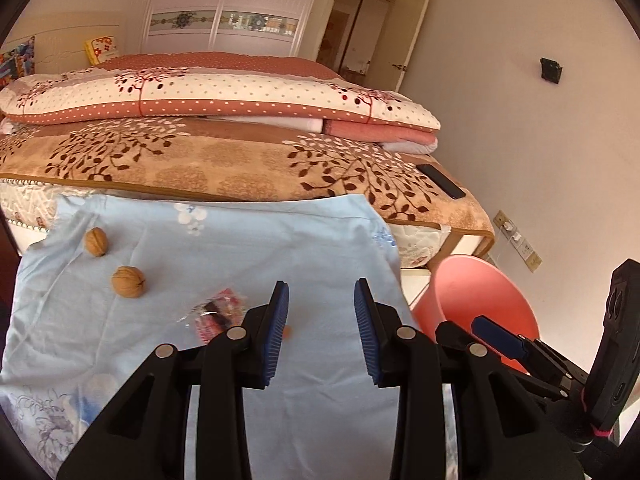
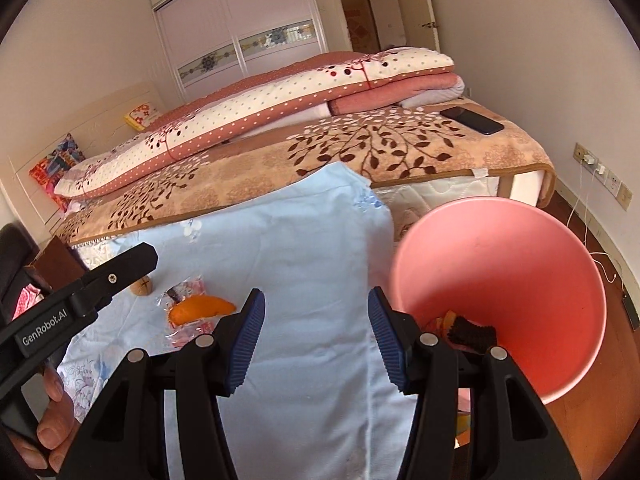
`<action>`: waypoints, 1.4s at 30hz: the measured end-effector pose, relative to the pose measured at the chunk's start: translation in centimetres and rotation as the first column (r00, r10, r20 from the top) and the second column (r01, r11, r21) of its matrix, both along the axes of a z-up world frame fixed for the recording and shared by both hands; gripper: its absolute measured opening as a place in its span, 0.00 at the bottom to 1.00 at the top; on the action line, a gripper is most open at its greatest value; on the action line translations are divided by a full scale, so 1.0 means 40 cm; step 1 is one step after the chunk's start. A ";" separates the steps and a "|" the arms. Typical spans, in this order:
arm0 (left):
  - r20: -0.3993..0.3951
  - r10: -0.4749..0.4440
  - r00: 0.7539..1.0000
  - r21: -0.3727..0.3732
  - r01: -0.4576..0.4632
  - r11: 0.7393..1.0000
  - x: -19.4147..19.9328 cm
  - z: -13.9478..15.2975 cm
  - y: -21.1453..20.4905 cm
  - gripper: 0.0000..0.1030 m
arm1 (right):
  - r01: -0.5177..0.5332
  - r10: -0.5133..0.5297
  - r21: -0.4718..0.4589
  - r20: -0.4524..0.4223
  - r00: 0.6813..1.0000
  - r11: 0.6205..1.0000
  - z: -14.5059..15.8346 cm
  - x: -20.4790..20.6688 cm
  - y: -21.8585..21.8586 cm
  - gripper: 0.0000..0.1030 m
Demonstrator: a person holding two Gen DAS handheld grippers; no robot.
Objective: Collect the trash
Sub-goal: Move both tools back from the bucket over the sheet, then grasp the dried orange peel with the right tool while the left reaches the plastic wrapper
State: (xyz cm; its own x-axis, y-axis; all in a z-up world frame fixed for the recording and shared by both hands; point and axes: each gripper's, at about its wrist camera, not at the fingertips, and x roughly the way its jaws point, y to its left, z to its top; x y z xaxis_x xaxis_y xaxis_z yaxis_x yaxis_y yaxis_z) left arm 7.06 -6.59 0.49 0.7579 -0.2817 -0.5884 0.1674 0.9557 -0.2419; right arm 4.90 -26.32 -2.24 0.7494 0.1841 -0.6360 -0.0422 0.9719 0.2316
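Pale blue cloth (image 2: 312, 248) covers the worktop beside a bed (image 1: 240, 164). Both the left gripper (image 1: 321, 332) and right gripper (image 2: 316, 338) hover with jaws apart, empty. Orange peel (image 2: 202, 309), a wrapper (image 1: 218, 314) and two walnuts (image 1: 128, 282) lie left; the pink bin (image 2: 520, 280) stands right.

Black gripper (image 1: 320, 320) frames, ribbed blue pads (image 2: 249, 344), silver rivets, "GenRobot.AI" lettering.
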 end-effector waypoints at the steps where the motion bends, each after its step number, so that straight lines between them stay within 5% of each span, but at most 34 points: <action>1: -0.003 0.017 1.000 -0.001 -0.017 1.000 -0.003 -0.004 0.025 0.33 | -0.014 0.014 -0.007 -0.006 1.000 1.000 -0.003 0.006 0.019 0.52; 13: -0.092 0.169 0.981 -0.045 -0.173 0.984 -0.027 -0.086 0.234 0.33 | -0.175 0.176 0.018 -0.125 0.976 0.984 -0.045 0.095 0.238 0.52; 27: -0.129 0.190 0.973 -0.080 -0.202 0.976 -0.034 -0.117 0.300 0.33 | -0.171 0.169 0.010 -0.220 0.961 0.985 -0.111 0.177 0.347 0.53; 42: -0.203 0.114 0.973 -0.101 -0.136 0.986 -0.013 -0.147 0.260 0.33 | -0.107 0.120 0.068 -0.229 0.966 0.992 -0.132 0.136 0.226 0.18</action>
State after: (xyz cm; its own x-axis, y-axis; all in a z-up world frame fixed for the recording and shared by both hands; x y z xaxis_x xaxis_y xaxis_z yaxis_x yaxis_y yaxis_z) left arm 6.53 3.83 -5.38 0.6645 -0.2654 -0.6985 -0.0131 0.9305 -0.3660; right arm 10.33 -17.28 -7.51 0.5550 0.2983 -0.7765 -0.0902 0.9496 0.3003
